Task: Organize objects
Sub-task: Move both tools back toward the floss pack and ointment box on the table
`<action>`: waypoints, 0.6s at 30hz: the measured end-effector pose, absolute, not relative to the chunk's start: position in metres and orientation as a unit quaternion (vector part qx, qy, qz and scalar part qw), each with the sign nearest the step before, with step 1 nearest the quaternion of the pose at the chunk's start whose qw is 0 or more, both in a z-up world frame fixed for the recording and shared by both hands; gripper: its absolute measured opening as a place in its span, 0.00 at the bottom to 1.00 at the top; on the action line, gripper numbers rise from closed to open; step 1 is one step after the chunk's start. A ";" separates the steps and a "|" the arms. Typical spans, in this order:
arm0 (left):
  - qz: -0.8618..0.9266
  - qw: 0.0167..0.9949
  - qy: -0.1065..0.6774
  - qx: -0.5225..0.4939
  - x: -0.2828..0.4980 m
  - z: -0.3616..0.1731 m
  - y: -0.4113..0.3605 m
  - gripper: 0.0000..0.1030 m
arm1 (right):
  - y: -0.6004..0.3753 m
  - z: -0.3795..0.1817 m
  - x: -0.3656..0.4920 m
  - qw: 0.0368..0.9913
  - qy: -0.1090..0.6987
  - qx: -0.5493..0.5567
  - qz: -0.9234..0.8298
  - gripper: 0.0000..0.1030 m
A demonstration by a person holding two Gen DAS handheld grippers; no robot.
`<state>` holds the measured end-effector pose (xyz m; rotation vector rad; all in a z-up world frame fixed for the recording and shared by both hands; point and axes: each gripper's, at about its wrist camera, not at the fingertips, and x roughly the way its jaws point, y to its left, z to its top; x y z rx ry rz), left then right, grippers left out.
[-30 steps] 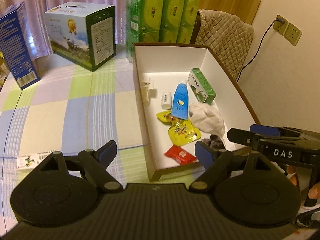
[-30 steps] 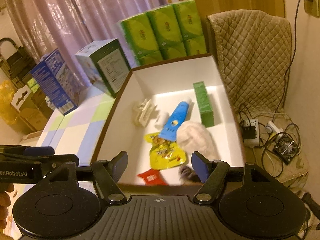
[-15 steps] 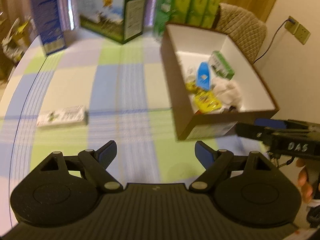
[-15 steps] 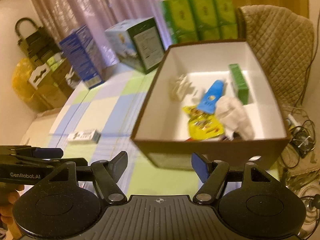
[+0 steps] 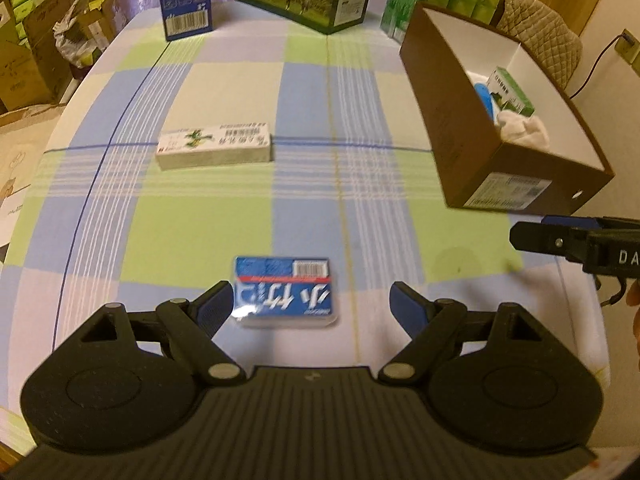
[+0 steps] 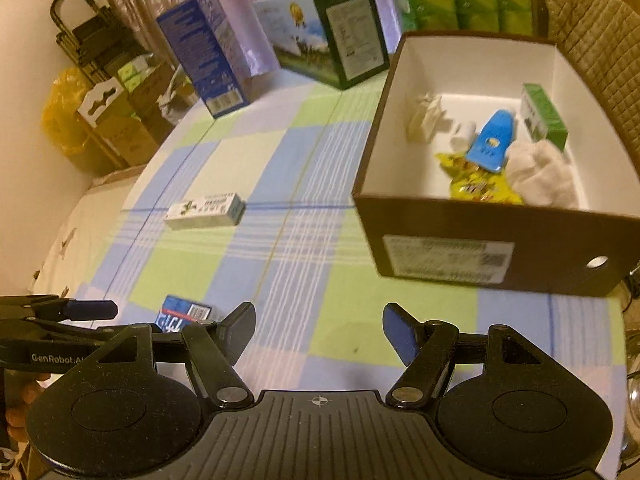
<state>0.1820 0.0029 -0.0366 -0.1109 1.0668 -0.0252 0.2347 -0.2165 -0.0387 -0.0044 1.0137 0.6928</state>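
Left gripper [image 5: 310,304] spread wide, low over the checked desk [image 5: 200,220], with the blue packet [image 5: 286,292] lying flat between its fingers, nearer the left one, not pinched. White carton [image 5: 214,147] farther off, lying flat left of centre. Right gripper [image 6: 318,328] also spread, holding nothing, above bare cloth near the brown box [image 6: 500,252]. Inside the box: blue tube [image 6: 490,144], green carton [image 6: 544,116], white cloth [image 6: 540,172], yellow pouch [image 6: 476,184].
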 end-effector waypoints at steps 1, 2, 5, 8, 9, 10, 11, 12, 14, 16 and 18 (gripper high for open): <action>-0.012 0.858 0.511 -0.055 0.181 -0.040 0.005 0.80 | -0.214 -0.042 0.234 0.815 0.480 -0.003 0.324 0.66; -0.012 0.856 0.514 -0.058 0.181 -0.043 0.008 0.80 | -0.212 -0.045 0.233 0.814 0.483 -0.005 0.323 0.66; -0.009 0.852 0.519 -0.062 0.180 -0.048 0.016 0.80 | -0.206 -0.052 0.228 0.808 0.492 -0.010 0.324 0.66; -0.003 0.850 0.523 -0.063 0.178 -0.051 0.028 0.80 | -0.196 -0.057 0.224 0.803 0.494 -0.017 0.332 0.66; 0.000 0.849 0.525 -0.063 0.178 -0.052 0.032 0.80 | -0.191 -0.060 0.223 0.801 0.496 -0.020 0.336 0.66; 0.003 0.848 0.526 -0.063 0.178 -0.053 0.036 0.80 | -0.185 -0.061 0.221 0.798 0.496 -0.024 0.341 0.66; 0.005 0.848 0.527 -0.064 0.178 -0.054 0.040 0.80 | -0.179 -0.063 0.220 0.795 0.496 -0.028 0.348 0.66; 0.007 0.847 0.528 -0.065 0.178 -0.055 0.044 0.80 | -0.173 -0.065 0.218 0.792 0.496 -0.031 0.355 0.66; 0.010 0.845 0.530 -0.067 0.177 -0.058 0.051 0.80 | -0.159 -0.068 0.214 0.784 0.493 -0.040 0.376 0.66; 0.013 0.843 0.534 -0.070 0.176 -0.061 0.058 0.80 | -0.144 -0.072 0.208 0.775 0.485 -0.055 0.402 0.66; 0.019 0.840 0.538 -0.074 0.175 -0.065 0.067 0.80 | -0.128 -0.075 0.202 0.766 0.469 -0.078 0.432 0.66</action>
